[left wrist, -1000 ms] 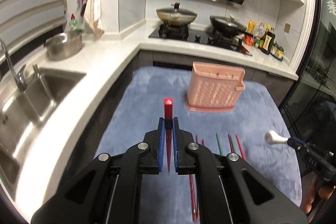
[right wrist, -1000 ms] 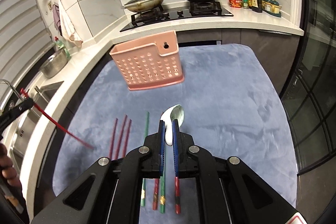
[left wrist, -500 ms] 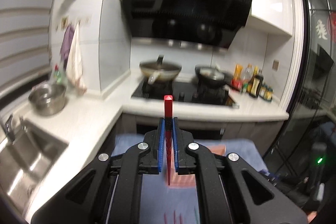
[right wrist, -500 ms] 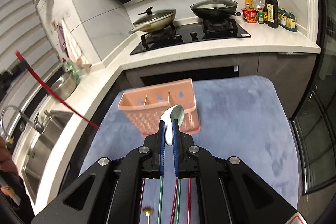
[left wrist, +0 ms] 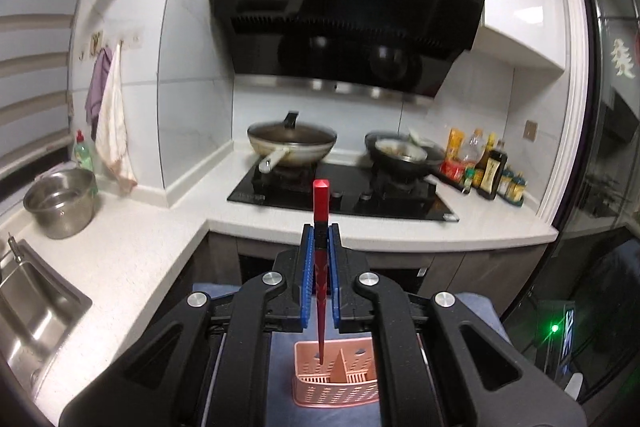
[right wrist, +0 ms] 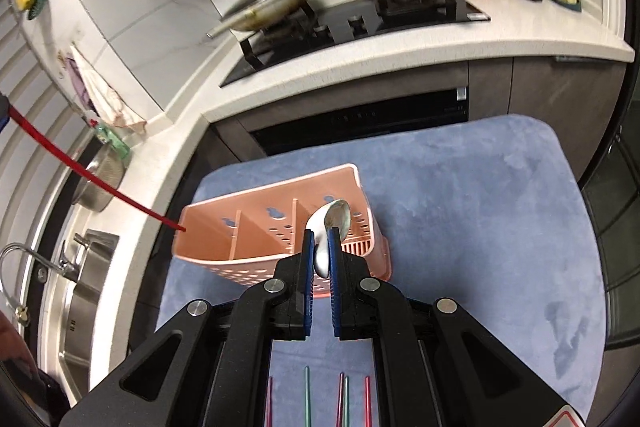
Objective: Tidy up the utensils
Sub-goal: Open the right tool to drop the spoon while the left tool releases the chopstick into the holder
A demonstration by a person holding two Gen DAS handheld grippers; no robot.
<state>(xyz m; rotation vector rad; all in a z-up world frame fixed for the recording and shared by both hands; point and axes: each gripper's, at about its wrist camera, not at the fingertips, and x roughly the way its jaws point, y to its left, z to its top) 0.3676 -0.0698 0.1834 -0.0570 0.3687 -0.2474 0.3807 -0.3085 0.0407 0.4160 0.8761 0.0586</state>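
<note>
While the left hand-held gripper [left wrist: 320, 259] is clenched on a red chopstick [left wrist: 320, 223] held upright, its thin tip hangs just over the left compartment of the pink utensil basket [right wrist: 224, 227]. Right hand-held gripper [right wrist: 320, 259] grasps a metal spoon [right wrist: 330, 223], bowl end forward, above the basket's right compartment. Basket stands on a blue mat [right wrist: 480, 207] covering the surface. More chopsticks [right wrist: 306, 395], red and green, lie on the mat nearer the camera.

Lidded wok [left wrist: 292, 143] beside pan [left wrist: 404, 155] (both on stove).
</note>
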